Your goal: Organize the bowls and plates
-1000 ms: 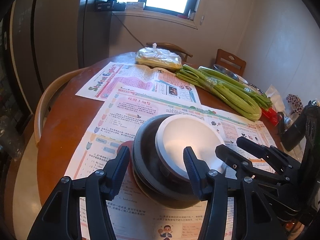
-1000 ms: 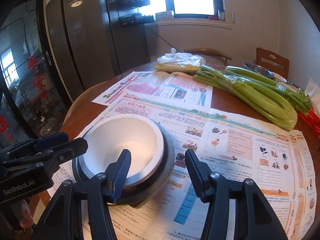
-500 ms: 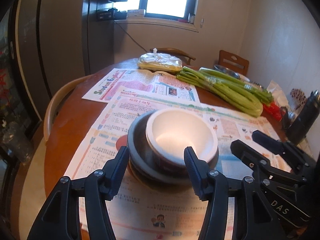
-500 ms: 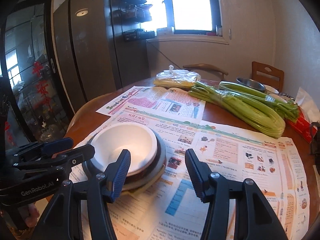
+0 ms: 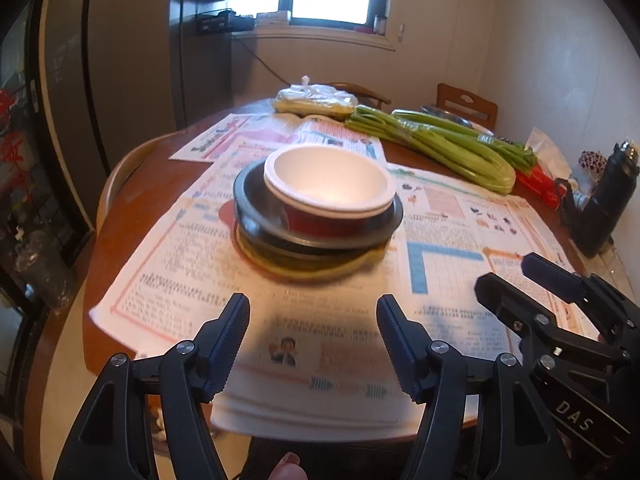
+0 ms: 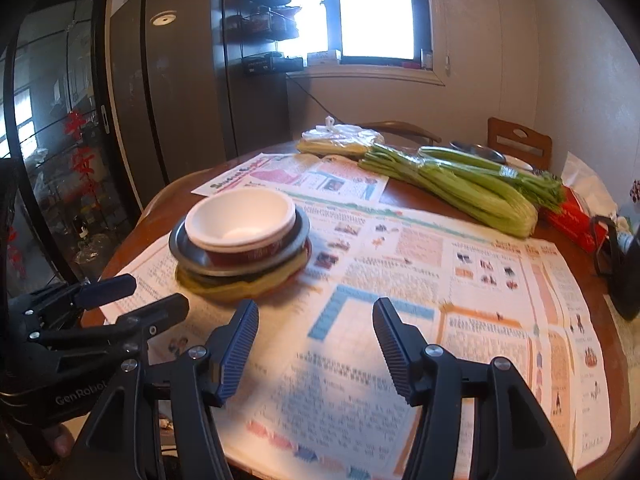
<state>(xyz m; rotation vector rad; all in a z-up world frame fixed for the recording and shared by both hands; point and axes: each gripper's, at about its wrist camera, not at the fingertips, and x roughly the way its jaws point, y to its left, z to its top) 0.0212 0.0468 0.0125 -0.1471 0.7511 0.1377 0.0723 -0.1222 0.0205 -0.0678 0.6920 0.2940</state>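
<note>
A stack of dishes stands on the newspaper-covered round table [image 5: 120,200]. On top is a bowl [image 5: 328,184], white inside and red outside; it also shows in the right wrist view [image 6: 240,218]. It sits in a dark grey plate [image 5: 256,208] [image 6: 182,244], over a yellow-green plate [image 5: 316,270] [image 6: 240,284]. My left gripper [image 5: 313,316] is open and empty, drawn back above the table's near edge. My right gripper [image 6: 316,316] is open and empty, to the right of the stack. Each gripper shows in the other's view [image 5: 532,276] [image 6: 132,296].
Bundles of green celery [image 5: 436,144] [image 6: 460,184] lie at the back right. A plastic bag of yellow food [image 5: 316,100] sits at the far edge. A dark bottle [image 5: 604,200] stands at the right. Wooden chairs [image 5: 466,106] stand behind the table.
Both grippers have drawn back and up from the stack, toward the table's near edge. The stack stays where it was and looks farther away.
</note>
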